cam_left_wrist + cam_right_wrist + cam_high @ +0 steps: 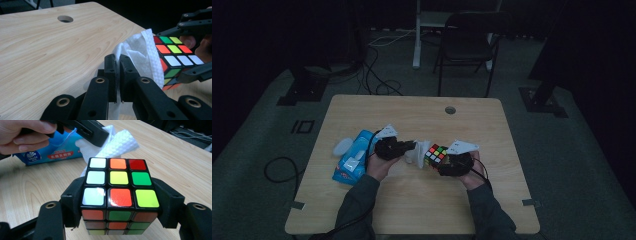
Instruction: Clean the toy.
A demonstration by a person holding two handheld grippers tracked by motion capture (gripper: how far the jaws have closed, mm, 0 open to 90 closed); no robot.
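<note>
A scrambled colour cube (436,154) (117,187) sits between the jaws of my right gripper (438,160) (120,202), which is shut on its two sides and holds it above the table. My left gripper (411,147) (118,67) is shut on a white tissue (419,152) (140,55). The tissue hangs against the cube's (175,57) left face. In the right gripper view the tissue (112,145) shows behind the cube, under the other gripper's black jaws.
A blue tissue pack (353,159) (52,152) lies at the left of the wooden table (412,200). A cable hole (450,109) (65,18) is near the far edge. A black chair (467,40) stands beyond the table.
</note>
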